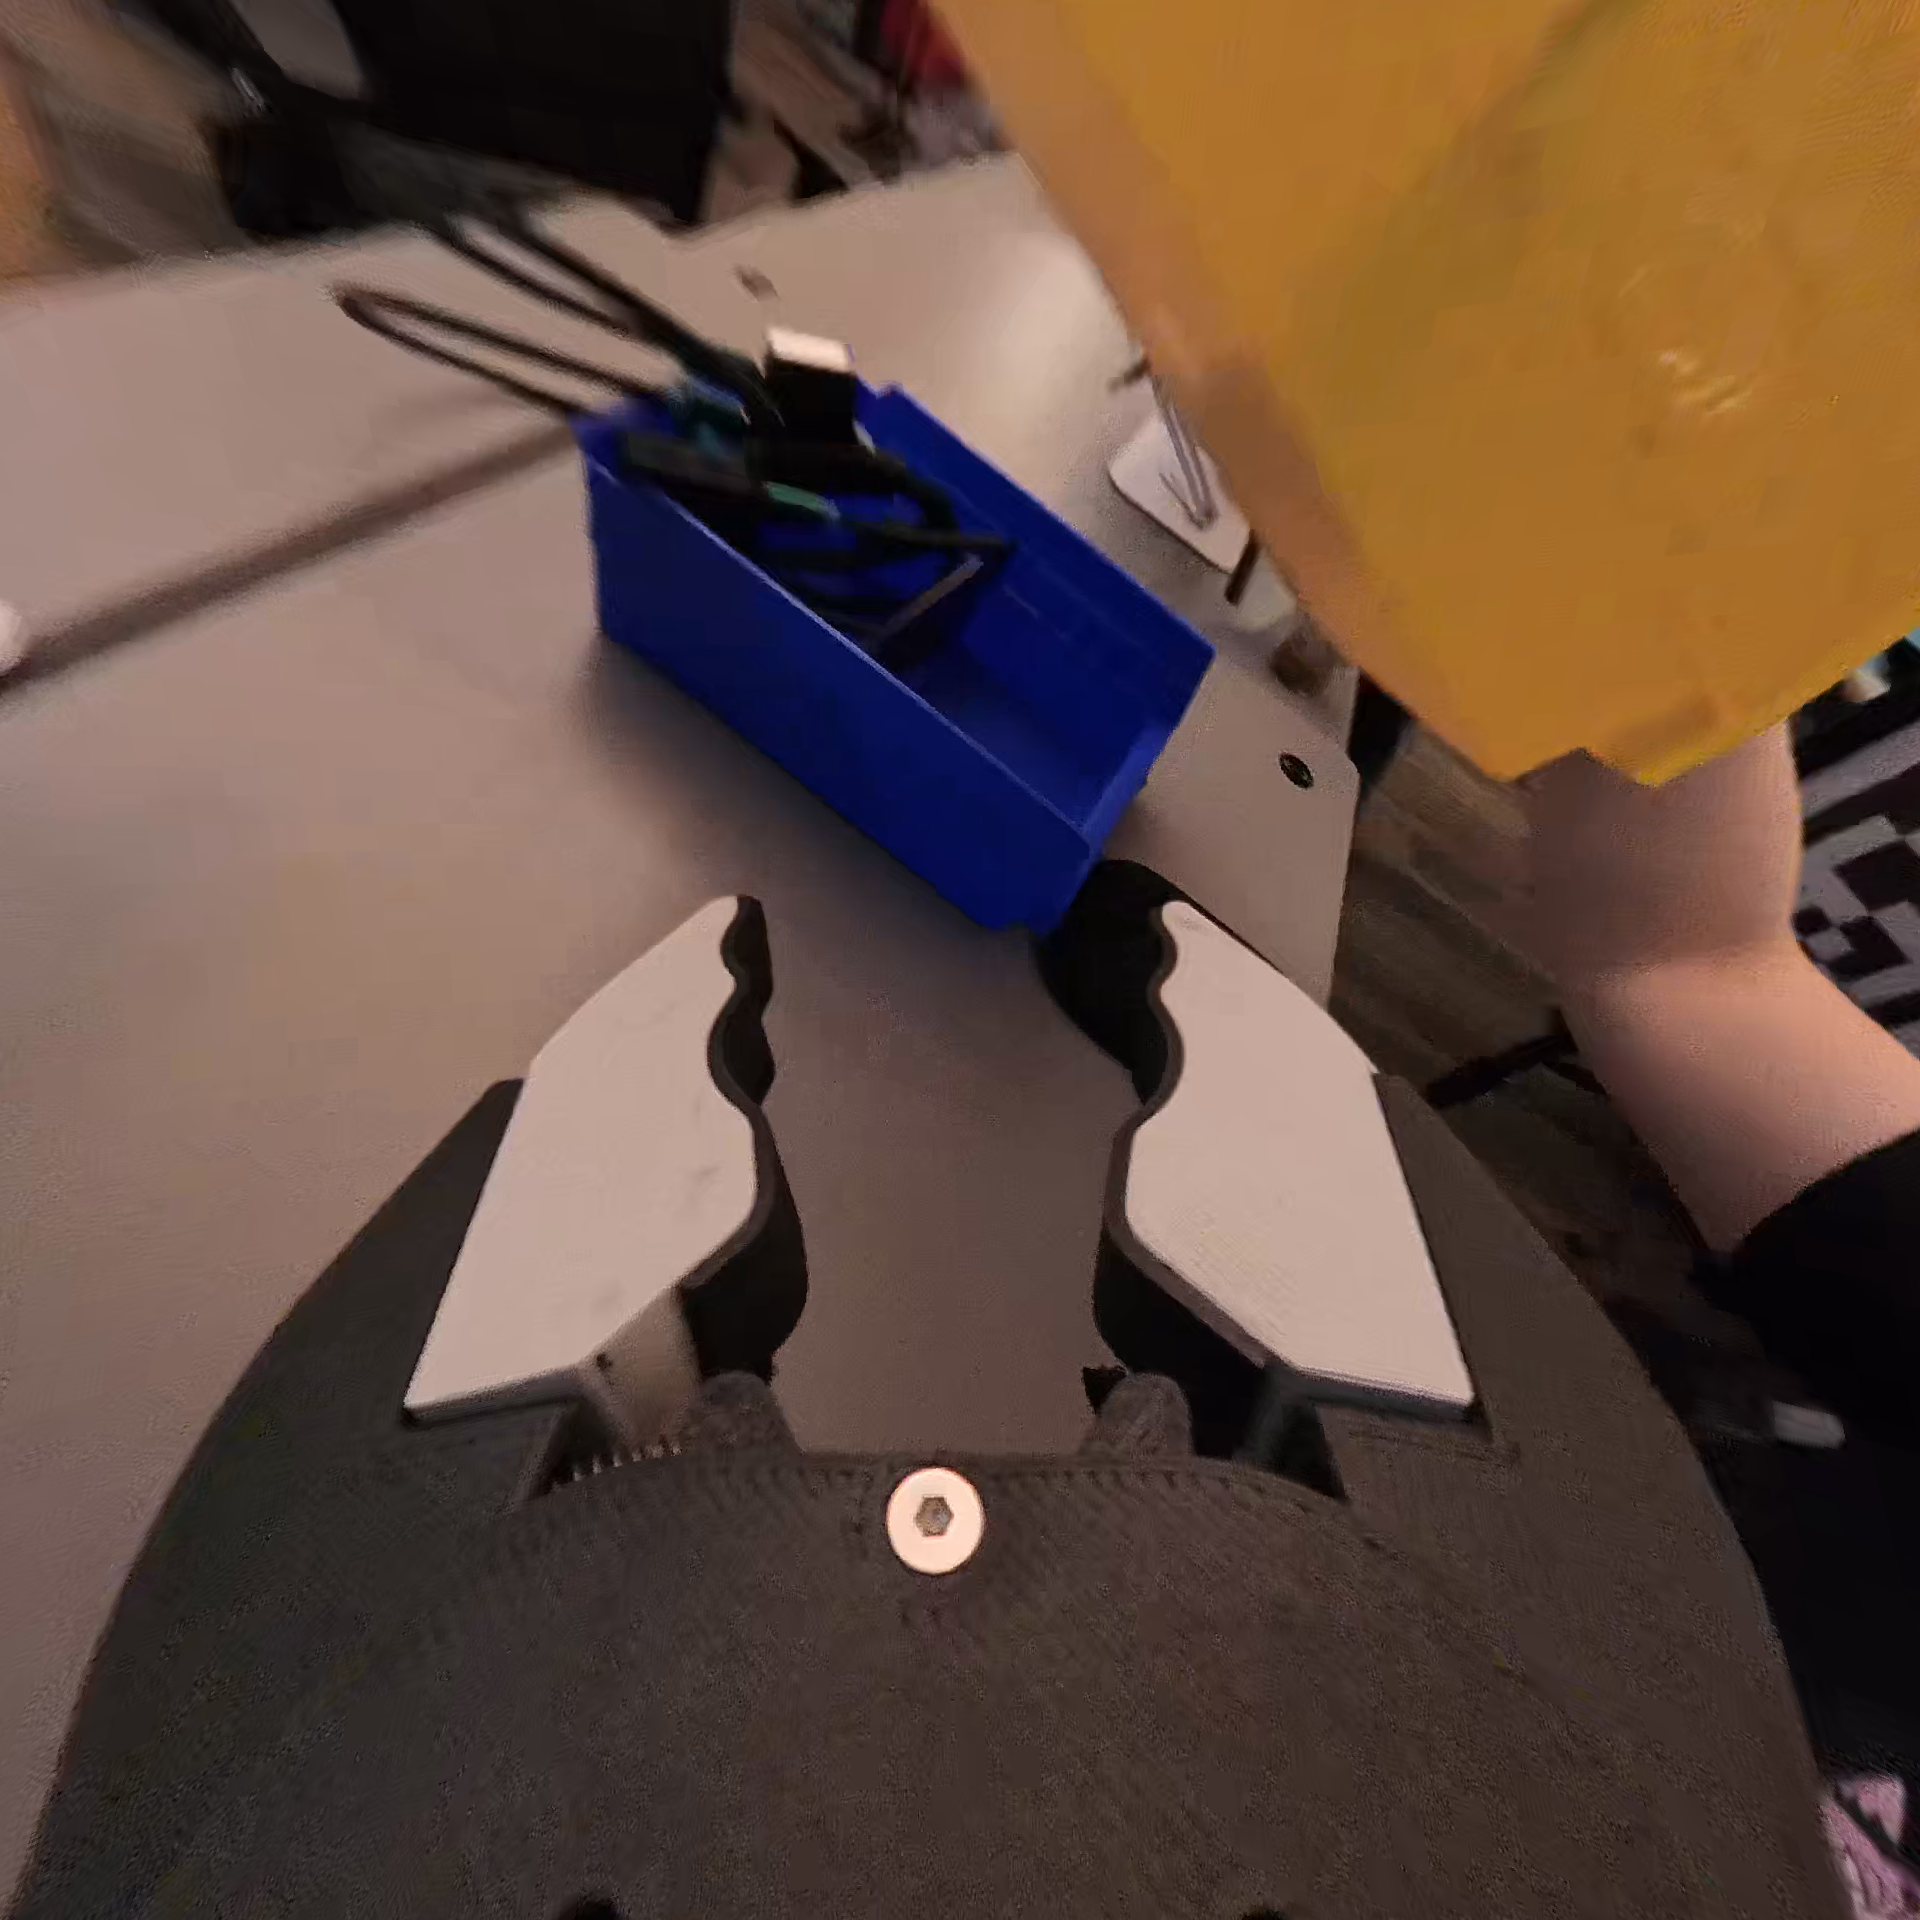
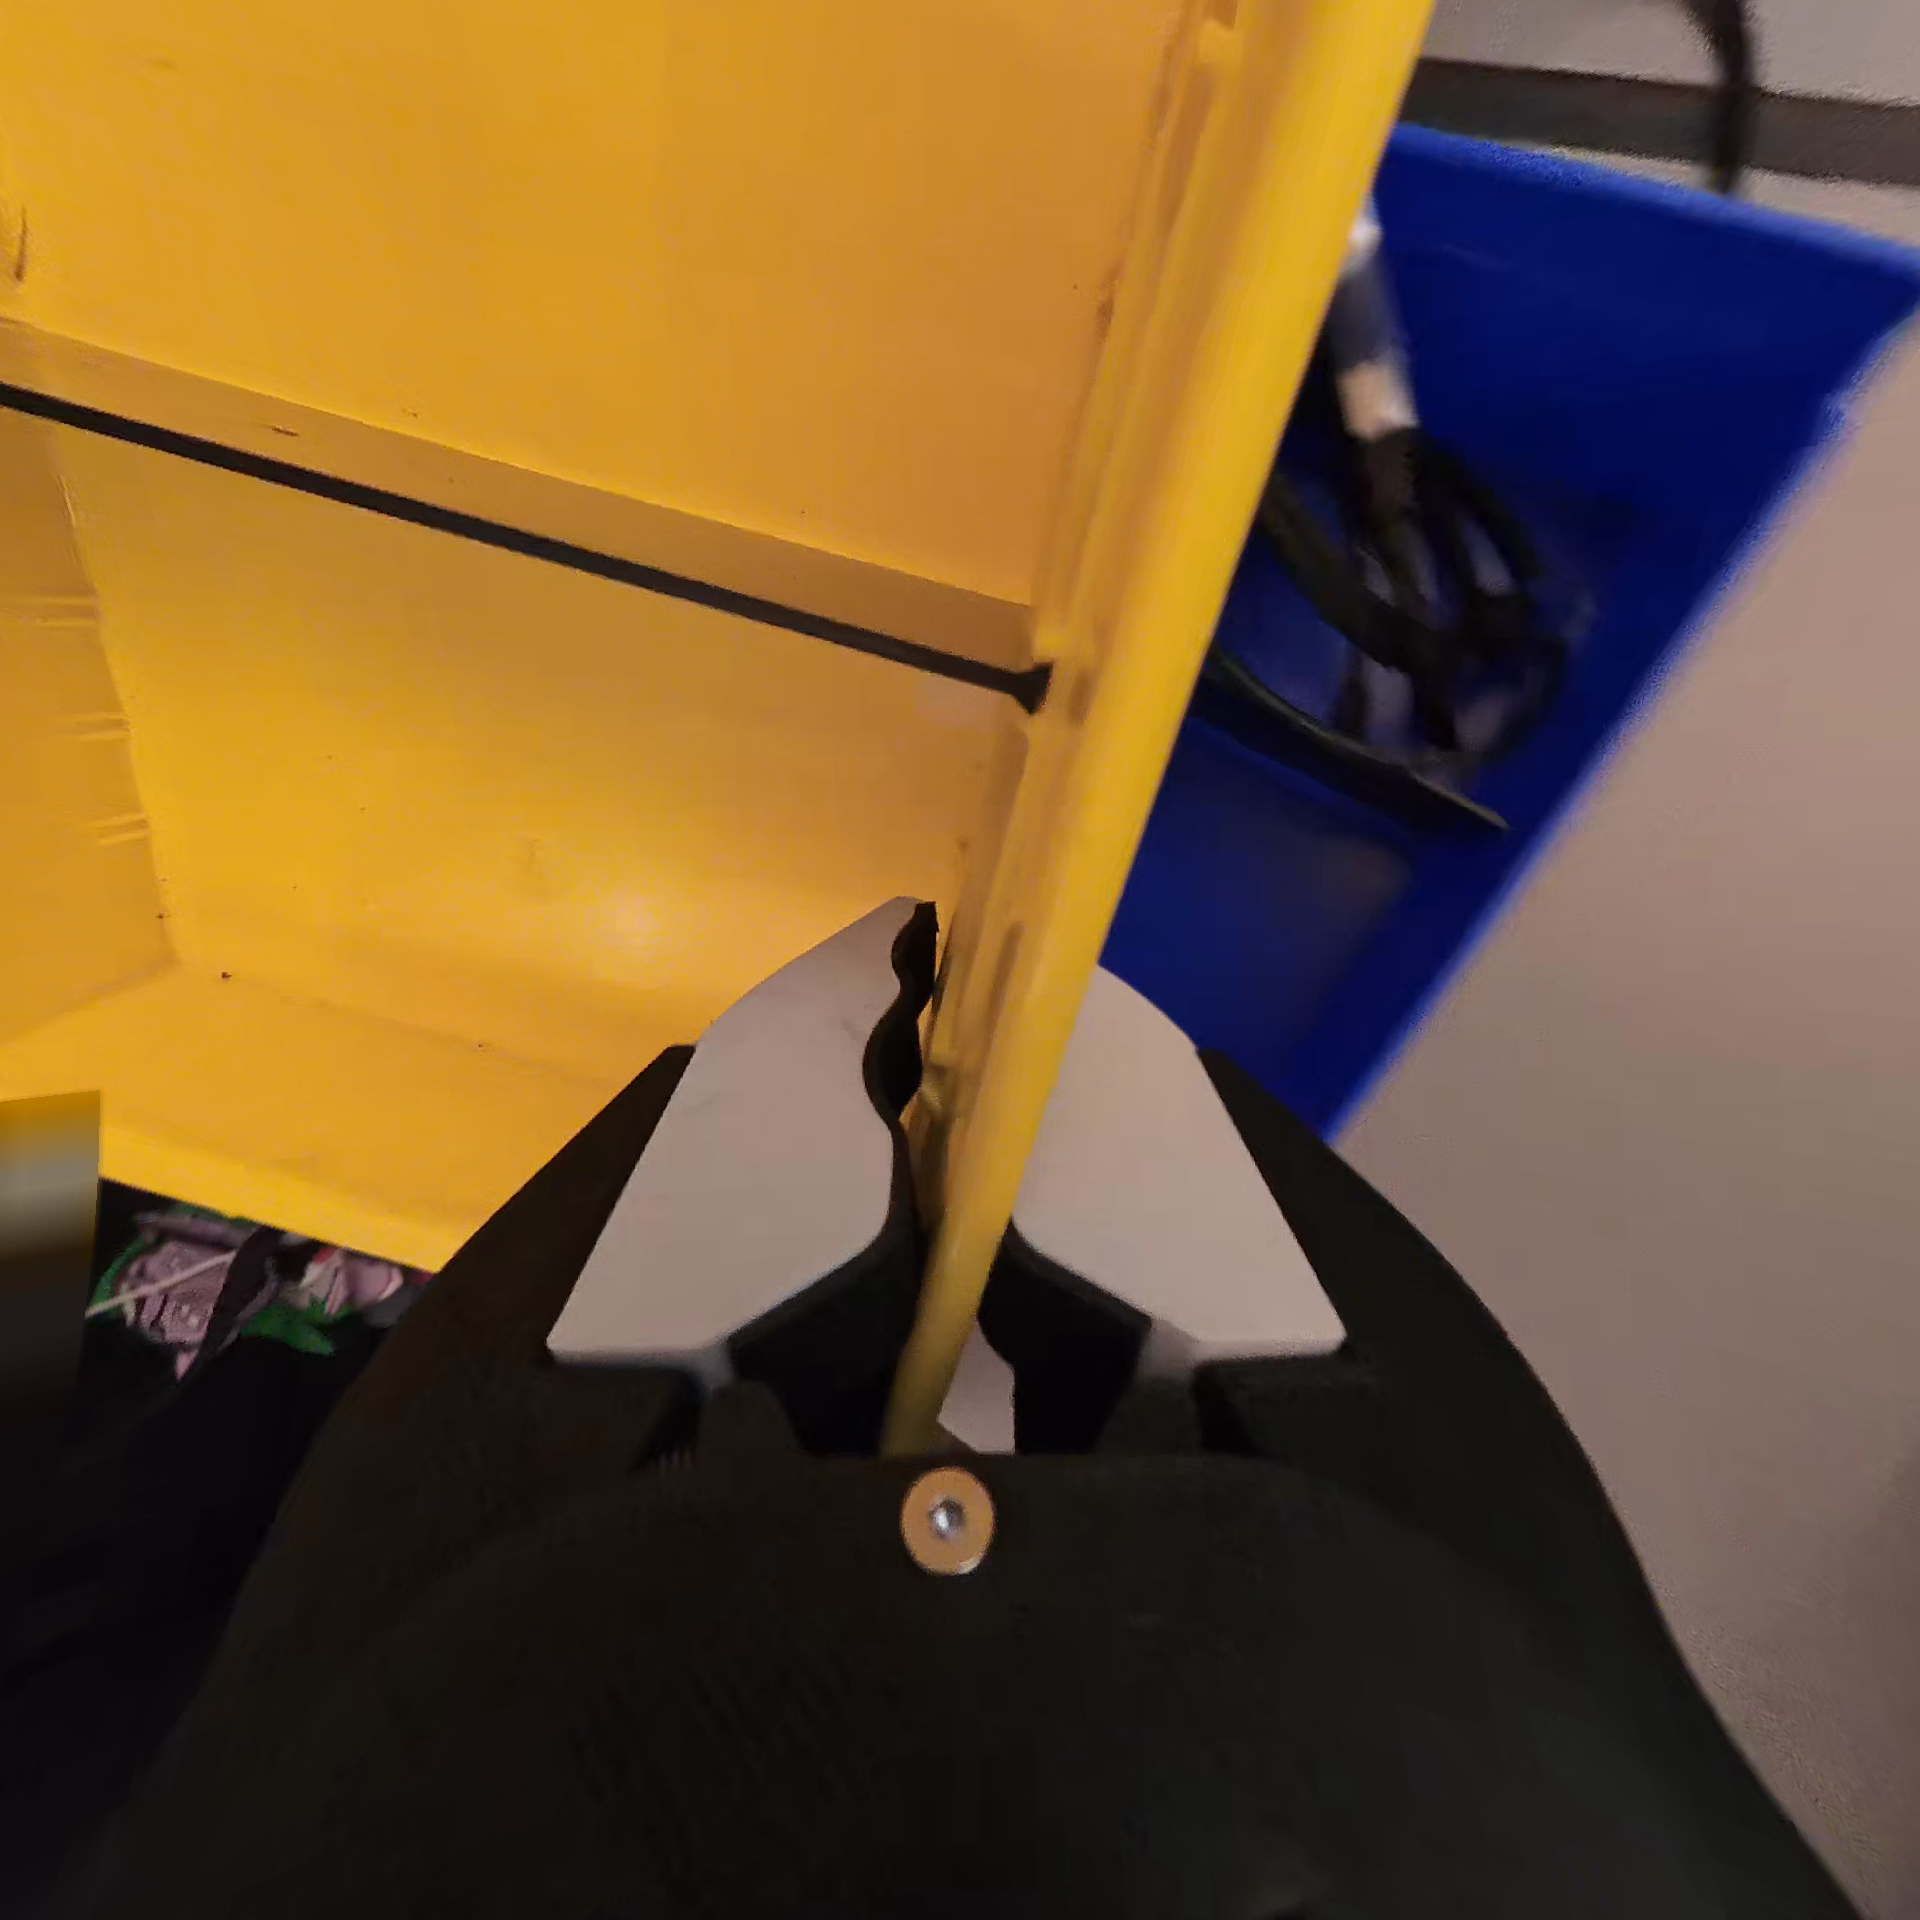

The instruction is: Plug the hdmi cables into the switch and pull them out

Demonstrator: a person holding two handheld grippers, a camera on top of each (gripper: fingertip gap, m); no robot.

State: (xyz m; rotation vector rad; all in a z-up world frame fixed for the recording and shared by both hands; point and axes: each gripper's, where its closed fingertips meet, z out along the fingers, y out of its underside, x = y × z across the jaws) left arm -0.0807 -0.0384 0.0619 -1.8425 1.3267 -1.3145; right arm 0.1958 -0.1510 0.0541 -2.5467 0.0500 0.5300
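Observation:
A blue bin stands on the grey table and holds a tangle of black cables; a plug with a silver tip sticks up at its far end. My left gripper is open and empty, just short of the bin's near corner. My right gripper is shut on the side wall of a yellow bin and holds it tilted beside the blue bin with its cables. The yellow bin fills the upper right of the left wrist view. I see no switch.
A person's bare forearm reaches in at the right, past the table's edge. A small white piece with metal pins lies behind the blue bin. More black cables loop over the table's far side. A thin black strap crosses the yellow bin. The grippers' ends are close to 30 cm from one another.

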